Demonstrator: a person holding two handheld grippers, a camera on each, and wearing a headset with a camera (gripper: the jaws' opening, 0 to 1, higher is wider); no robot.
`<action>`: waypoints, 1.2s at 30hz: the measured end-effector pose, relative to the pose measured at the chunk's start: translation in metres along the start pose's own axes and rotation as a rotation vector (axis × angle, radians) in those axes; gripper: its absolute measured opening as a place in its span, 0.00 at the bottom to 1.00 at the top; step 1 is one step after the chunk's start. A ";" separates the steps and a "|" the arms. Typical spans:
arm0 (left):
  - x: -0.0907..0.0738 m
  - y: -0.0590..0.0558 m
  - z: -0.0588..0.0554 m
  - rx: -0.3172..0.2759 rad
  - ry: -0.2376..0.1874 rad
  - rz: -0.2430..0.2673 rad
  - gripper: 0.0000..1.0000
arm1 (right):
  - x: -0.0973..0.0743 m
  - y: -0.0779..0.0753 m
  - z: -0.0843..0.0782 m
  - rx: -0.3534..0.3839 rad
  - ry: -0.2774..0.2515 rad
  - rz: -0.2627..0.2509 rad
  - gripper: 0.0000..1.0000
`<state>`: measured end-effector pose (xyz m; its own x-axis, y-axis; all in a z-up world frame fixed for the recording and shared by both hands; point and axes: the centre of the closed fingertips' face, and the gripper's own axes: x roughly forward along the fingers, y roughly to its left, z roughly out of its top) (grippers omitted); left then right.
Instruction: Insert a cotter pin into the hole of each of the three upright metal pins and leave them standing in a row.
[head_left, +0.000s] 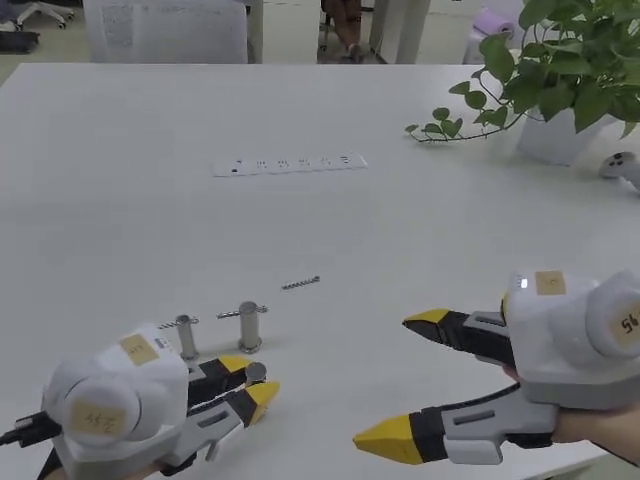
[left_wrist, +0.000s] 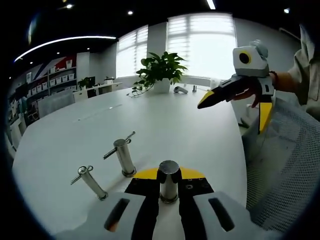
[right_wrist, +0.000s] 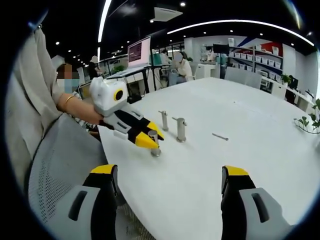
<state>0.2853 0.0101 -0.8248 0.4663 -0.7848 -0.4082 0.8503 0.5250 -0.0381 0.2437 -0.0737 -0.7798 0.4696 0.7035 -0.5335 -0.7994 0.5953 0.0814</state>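
Note:
Three upright metal pins stand near the table's front left. The two farther ones (head_left: 186, 336) (head_left: 250, 326) each carry a cotter pin through the top, and they also appear in the left gripper view (left_wrist: 93, 182) (left_wrist: 124, 157). My left gripper (head_left: 250, 378) (left_wrist: 169, 173) is shut on the third pin (head_left: 256, 372) (left_wrist: 169, 181), which stands upright on the table with no cotter pin visible in it. A loose cotter pin (head_left: 300, 283) (right_wrist: 220, 136) lies on the table behind the pins. My right gripper (head_left: 404, 378) (right_wrist: 169, 172) hovers open and holds nothing, to the right of the pins.
A white power strip (head_left: 290, 165) lies mid-table. A potted plant (head_left: 560, 70) and a small white device (head_left: 622, 166) sit at the far right. The table's front edge (head_left: 330, 470) runs just under both grippers. A mesh chair (right_wrist: 65, 165) is close below.

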 end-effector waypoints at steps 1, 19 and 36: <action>0.001 0.000 0.000 -0.002 -0.003 0.000 0.11 | 0.000 0.000 0.000 0.000 0.001 -0.001 0.86; 0.008 -0.008 0.000 0.013 -0.037 -0.021 0.12 | 0.001 -0.003 -0.002 0.012 -0.001 -0.007 0.85; 0.005 -0.003 0.002 -0.002 -0.036 -0.039 0.30 | 0.001 -0.007 -0.001 0.017 0.000 -0.005 0.83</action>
<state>0.2856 0.0045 -0.8250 0.4416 -0.8160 -0.3729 0.8674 0.4946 -0.0551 0.2499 -0.0777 -0.7817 0.4734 0.7006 -0.5339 -0.7908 0.6051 0.0928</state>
